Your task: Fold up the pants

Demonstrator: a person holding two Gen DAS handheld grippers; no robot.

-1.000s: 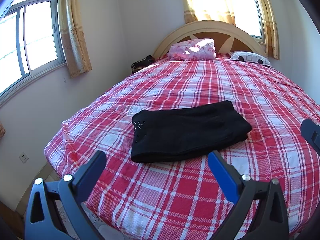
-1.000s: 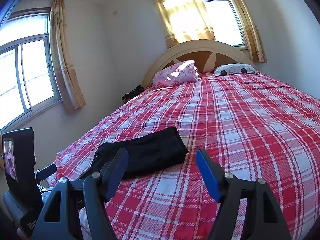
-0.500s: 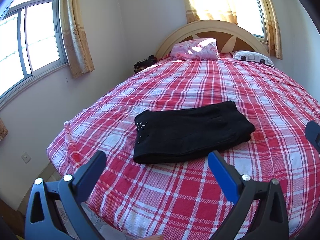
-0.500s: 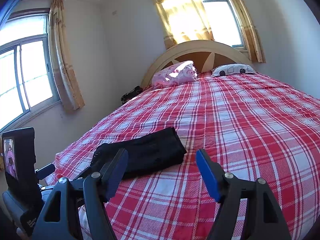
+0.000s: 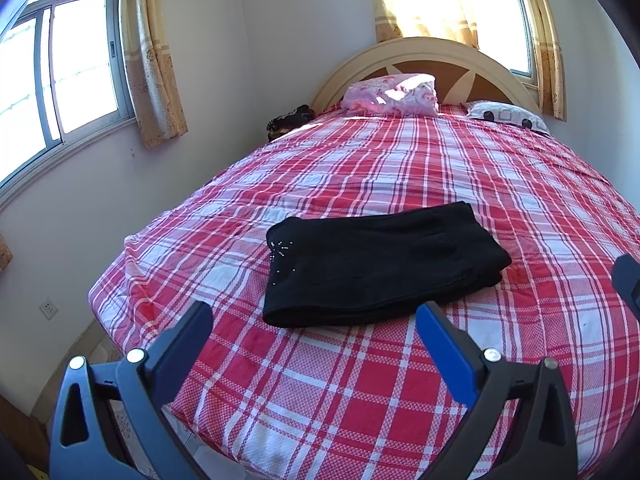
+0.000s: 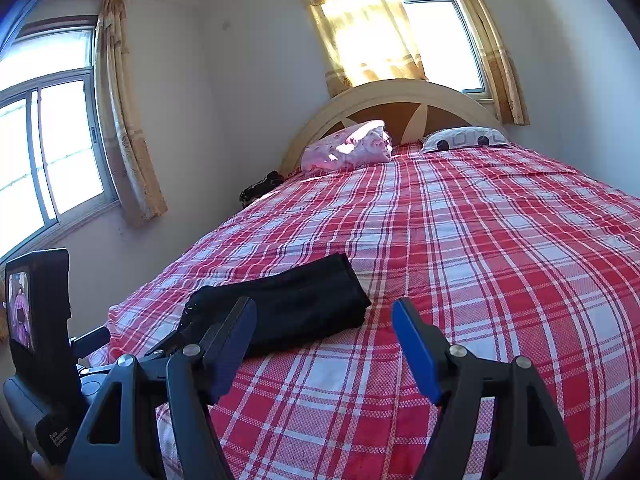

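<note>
Black pants [image 5: 376,268] lie folded into a flat rectangle near the foot of a bed with a red plaid cover [image 5: 400,168]; small studs glint at their left end. My left gripper [image 5: 316,320] hovers just short of the pants' near edge, open, with nothing between its blue fingers. In the right wrist view the same pants [image 6: 296,312] sit left of centre, partly behind the left finger of my right gripper [image 6: 324,320], which is open and empty over the bed cover [image 6: 480,264]. The left-hand gripper's camera body [image 6: 40,344] shows at the far left.
A pink pillow [image 5: 392,94] and a white patterned pillow [image 5: 508,116] rest against the arched headboard [image 5: 424,56]. A dark bundle [image 5: 290,120] lies at the bed's far left corner. Curtained windows stand at the left wall and behind the headboard. The bed's near edge drops to the floor.
The scene has drifted slightly in both views; the pants lie as they did and both grippers stay open.
</note>
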